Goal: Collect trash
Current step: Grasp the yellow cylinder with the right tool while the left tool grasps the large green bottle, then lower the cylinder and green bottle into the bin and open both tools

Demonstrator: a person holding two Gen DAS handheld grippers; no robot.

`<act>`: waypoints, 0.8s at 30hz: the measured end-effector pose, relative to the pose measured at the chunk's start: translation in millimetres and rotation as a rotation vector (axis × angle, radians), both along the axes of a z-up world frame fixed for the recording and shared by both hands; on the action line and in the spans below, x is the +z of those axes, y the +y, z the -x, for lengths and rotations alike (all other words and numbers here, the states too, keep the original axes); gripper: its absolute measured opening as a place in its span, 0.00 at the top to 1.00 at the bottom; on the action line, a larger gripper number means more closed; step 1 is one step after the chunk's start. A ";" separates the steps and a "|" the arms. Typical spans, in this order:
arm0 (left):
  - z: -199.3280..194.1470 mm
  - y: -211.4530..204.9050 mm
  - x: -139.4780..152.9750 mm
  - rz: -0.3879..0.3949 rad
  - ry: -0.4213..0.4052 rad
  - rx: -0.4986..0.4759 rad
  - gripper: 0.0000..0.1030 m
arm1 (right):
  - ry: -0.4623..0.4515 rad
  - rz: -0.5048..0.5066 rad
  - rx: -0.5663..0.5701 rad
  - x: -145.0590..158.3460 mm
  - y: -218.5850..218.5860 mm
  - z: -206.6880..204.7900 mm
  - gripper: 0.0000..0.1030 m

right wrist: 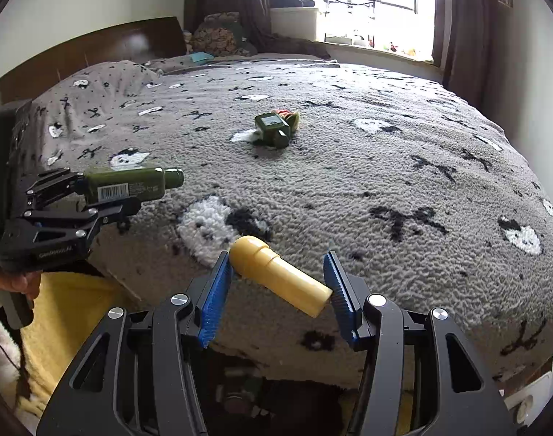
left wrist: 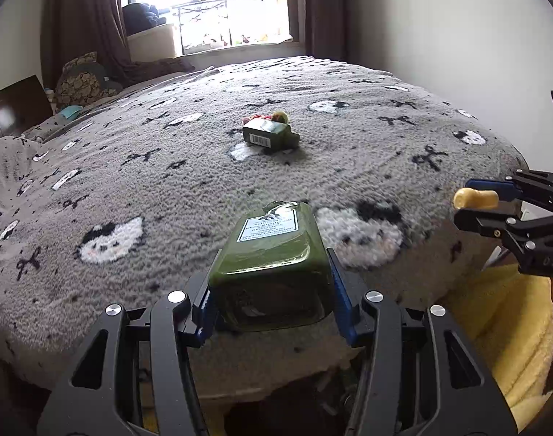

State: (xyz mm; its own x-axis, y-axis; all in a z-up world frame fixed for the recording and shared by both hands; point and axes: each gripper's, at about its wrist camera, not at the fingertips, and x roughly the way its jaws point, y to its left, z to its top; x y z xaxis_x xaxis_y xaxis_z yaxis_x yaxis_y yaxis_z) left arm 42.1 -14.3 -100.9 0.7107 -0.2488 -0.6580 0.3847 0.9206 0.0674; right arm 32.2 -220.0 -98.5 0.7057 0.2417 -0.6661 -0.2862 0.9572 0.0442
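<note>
Grey fleece with black bows and white animal faces covers the bed (left wrist: 349, 83), and a bright window stands behind it.

From my left wrist I see my left claw (left wrist: 273, 290) closed on a dark green bottle (left wrist: 273, 250). Its flat bottom is toward the camera, and its long axis runs forward, away from me. The blue pads (left wrist: 340, 294) press on its two sides. Farther on, near the middle of the bed, lies a second green bottle (left wrist: 271, 134), touching a small red and yellow thing that I cannot name. At the right edge my right claw (left wrist: 469, 207) carries a yellow tube (left wrist: 474, 198).

From my right wrist, the yellow tube (right wrist: 280, 274) sits slanted across my right claw (right wrist: 276, 283), one end at each pad, so it is held by its ends. My left claw (right wrist: 120, 196) is at the left, with its green bottle (right wrist: 131, 183) pointing to the right.

I judge that both claws are full, so the second green bottle (right wrist: 274, 130) must wait. It lies ahead, well apart from both claws, and neither seems clearly nearer.
</note>
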 end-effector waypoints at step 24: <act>75.6 -14.2 -143.6 -0.001 0.384 -0.008 0.52 | 0.218 -0.030 -0.037 -88.2 15.6 53.9 0.49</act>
State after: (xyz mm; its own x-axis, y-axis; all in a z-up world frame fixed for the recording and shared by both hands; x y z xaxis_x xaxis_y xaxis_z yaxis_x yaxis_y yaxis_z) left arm -33.6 -28.5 -244.5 0.4105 -0.2530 -0.8761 0.3893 0.9174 -0.0825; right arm -21.7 -204.5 -186.7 0.5543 0.2399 -0.7970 -0.2312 0.9643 0.1294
